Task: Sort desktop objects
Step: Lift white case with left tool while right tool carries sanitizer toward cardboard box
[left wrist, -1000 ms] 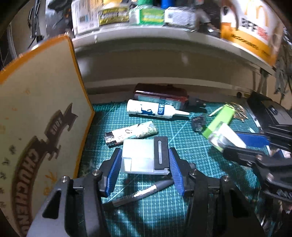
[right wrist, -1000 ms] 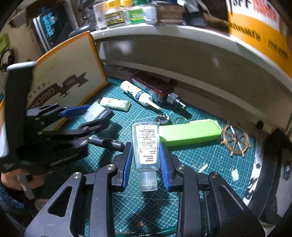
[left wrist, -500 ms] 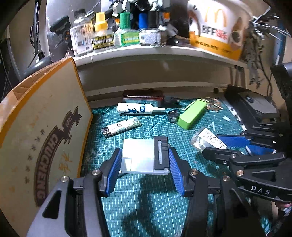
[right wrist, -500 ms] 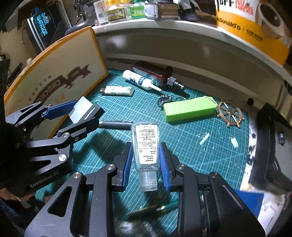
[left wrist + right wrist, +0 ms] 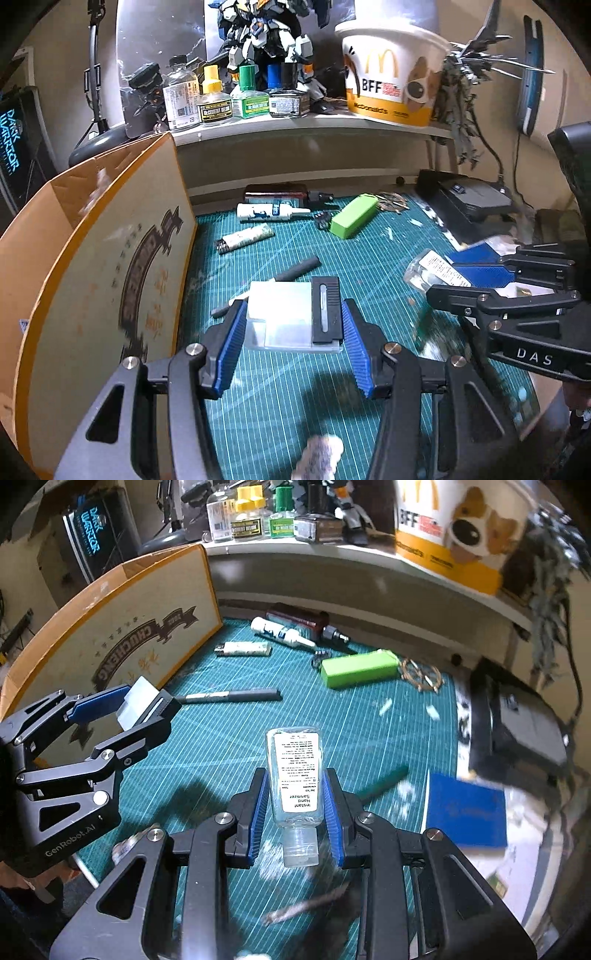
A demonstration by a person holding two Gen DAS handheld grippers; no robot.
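Both loads lifted higher off the cutting mat (image 5: 280,398) since earlier — my left gripper (image 5: 293,334) clamps the clear plastic case (image 5: 291,317), right gripper (image 5: 295,814) pinches the hand sanitizer bottle (image 5: 295,775), ready for the cardboard box (image 5: 74,236)

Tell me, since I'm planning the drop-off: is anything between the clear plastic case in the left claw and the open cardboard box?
Nothing visible does. The clear plastic case, clamped in the left claw, hangs above the mat beside the cardboard box.

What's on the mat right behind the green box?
Behind the green box lies a brass ship's-wheel ornament, at its right end, and a small dark object lies at its left corner. The ornament's near edge is covered by the box.
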